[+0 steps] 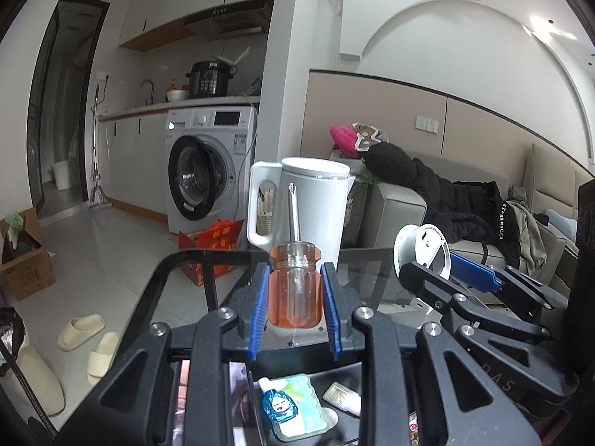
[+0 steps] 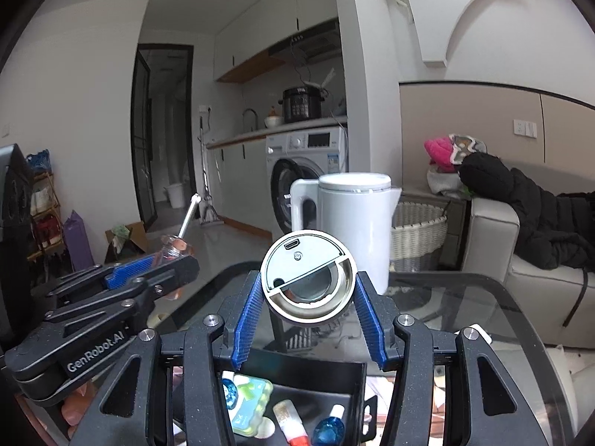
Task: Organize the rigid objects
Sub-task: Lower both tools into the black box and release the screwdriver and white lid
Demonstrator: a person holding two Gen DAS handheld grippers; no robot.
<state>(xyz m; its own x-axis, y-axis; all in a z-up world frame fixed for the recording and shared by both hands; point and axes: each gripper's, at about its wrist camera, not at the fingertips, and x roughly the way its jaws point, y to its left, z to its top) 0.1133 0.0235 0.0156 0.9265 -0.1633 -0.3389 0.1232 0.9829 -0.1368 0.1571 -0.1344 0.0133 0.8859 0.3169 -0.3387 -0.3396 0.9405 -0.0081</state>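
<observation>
My left gripper (image 1: 295,290) is shut on a screwdriver (image 1: 295,282) with a clear orange handle, its metal shaft pointing up and away. The same screwdriver (image 2: 177,243) shows at the left of the right wrist view, above the left gripper (image 2: 148,271). My right gripper (image 2: 306,297) is shut on a round white and silver device (image 2: 306,282), its flat face with a small port turned toward the camera. In the left wrist view that device (image 1: 422,249) sits at the right, held by the right gripper (image 1: 446,271). Both hang over a black tray (image 2: 323,375).
A white electric kettle (image 1: 308,204) stands on the glass table (image 2: 465,297) just beyond both grippers. Small bottles and a blister pack (image 2: 249,405) lie in the black tray below. A grey sofa (image 2: 539,267) with dark clothing is to the right, a woven basket (image 2: 418,228) behind the kettle.
</observation>
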